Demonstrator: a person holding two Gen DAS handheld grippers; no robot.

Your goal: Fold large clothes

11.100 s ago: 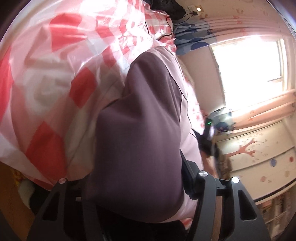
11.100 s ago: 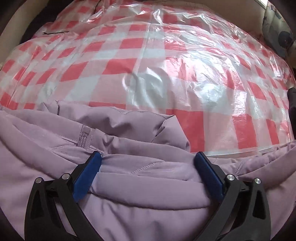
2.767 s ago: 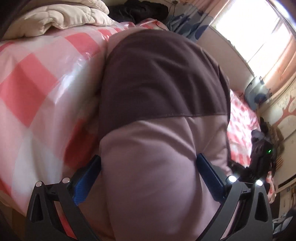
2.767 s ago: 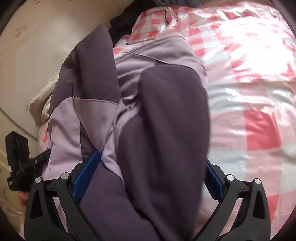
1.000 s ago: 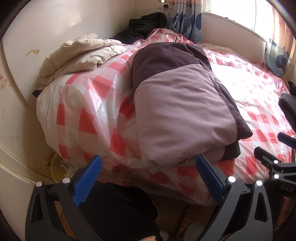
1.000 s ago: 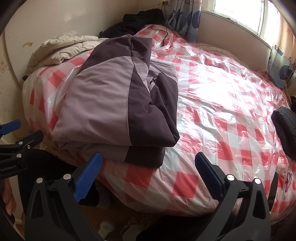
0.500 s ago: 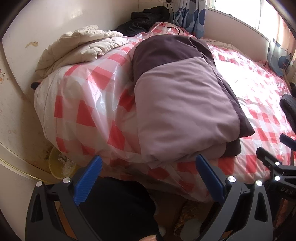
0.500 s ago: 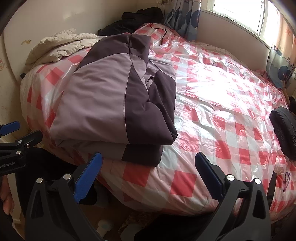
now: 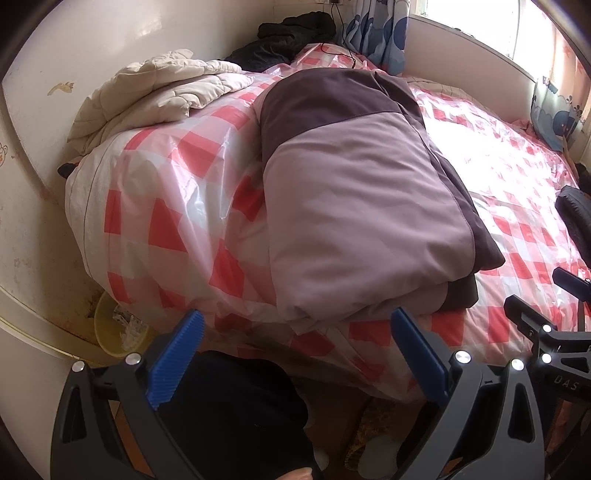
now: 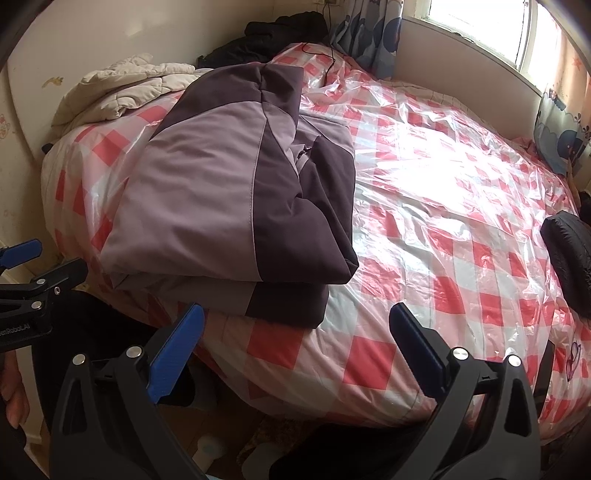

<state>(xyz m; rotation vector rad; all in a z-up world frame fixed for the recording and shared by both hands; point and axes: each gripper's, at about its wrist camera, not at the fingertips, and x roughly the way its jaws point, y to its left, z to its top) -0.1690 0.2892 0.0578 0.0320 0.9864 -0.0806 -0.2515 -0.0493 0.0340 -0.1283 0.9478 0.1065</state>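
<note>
- Underneath everything, a bed [image 10: 424, 206] with a red-and-white check cover under clear, shiny plastic sheeting; fills most of both wrist views, near edge sloping down toward the floor.
- Folded on the bed's near left corner, a two-tone jacket [image 10: 207, 199], [image 9: 354, 206]: pale lilac panels, dark purple panels, stacked in flat layers, lower layer sticking out a little at the near edge; resting free of both tools.
- Behind the jacket, against the wall, a crumpled cream quilt [image 9: 159, 92], touching the bed's far left corner.
- Farther back, a heap of black clothes [image 9: 288, 37] below blue-patterned curtains [image 10: 369, 33]; bright window at top right.
- At the bed's right edge, a black padded bundle [image 10: 567, 254], well apart from the jacket.
- Near bottom of the left wrist view, left hand-held gripper [image 9: 295, 354]: blue-padded fingers spread wide, nothing between them, held back from the bed edge, short of the jacket.
- Near bottom of the right wrist view, right hand-held gripper [image 10: 295, 350]: likewise spread wide, empty, hovering short of the bed's near edge.
- Down by the floor on the left, a yellow bin [image 9: 114, 332], tucked beside the bed.
- Barely visible at the left margin of the right wrist view, a hand [image 10: 14, 398] by the other tool.
</note>
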